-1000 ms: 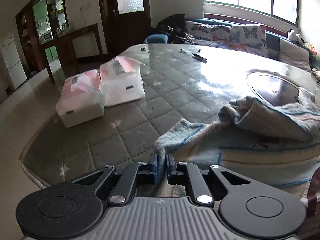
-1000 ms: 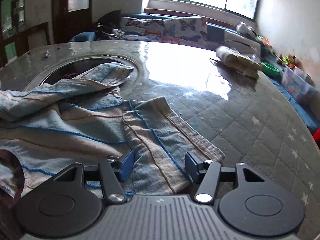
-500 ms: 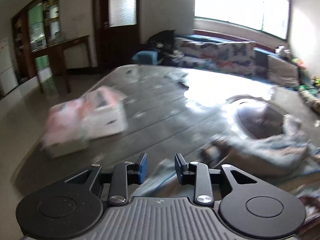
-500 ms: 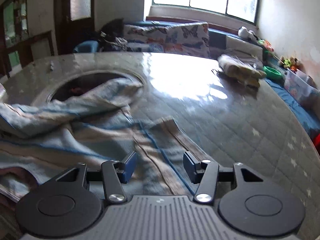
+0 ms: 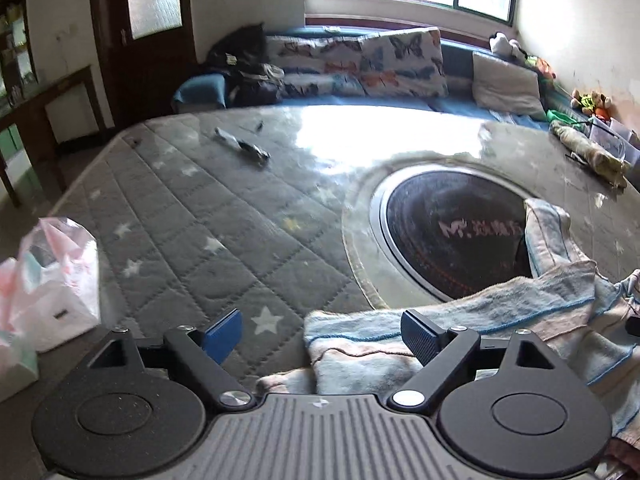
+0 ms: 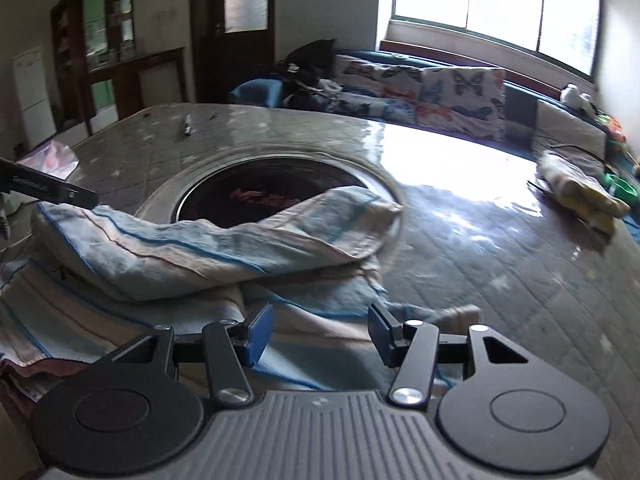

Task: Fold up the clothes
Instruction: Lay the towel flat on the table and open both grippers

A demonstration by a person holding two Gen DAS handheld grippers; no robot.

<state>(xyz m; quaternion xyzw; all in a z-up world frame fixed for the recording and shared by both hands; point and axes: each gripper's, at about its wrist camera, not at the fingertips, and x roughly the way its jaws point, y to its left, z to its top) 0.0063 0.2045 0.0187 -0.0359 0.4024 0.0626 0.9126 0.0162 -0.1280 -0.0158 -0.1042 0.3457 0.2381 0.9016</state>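
A light-blue garment (image 5: pixel 520 312) with pink and blue stripes lies crumpled on the grey quilted table (image 5: pixel 192 248), its far edge over the round dark inset (image 5: pixel 452 240). My left gripper (image 5: pixel 320 332) hovers over the garment's left end. Its jaws are opening wide, and the pads touch nothing. In the right wrist view a folded layer of the garment (image 6: pixel 200 248) lies across the middle. My right gripper (image 6: pixel 320 332) stands half open just above the flat lower layer, with cloth under the gap but not pinched. One finger of the left gripper (image 6: pixel 48 190) shows at the left edge.
White-and-pink plastic packages (image 5: pixel 52 280) sit near the table's left edge. A marker (image 5: pixel 240 146) lies at the far left, and a yellowish bundle (image 6: pixel 580 188) at the far right. A sofa with butterfly cushions (image 5: pixel 380 60) runs behind the table.
The left gripper let go of the garment's corner, opened wide and swung right toward the round inset. The right gripper shifted a little and kept the same half-open width.
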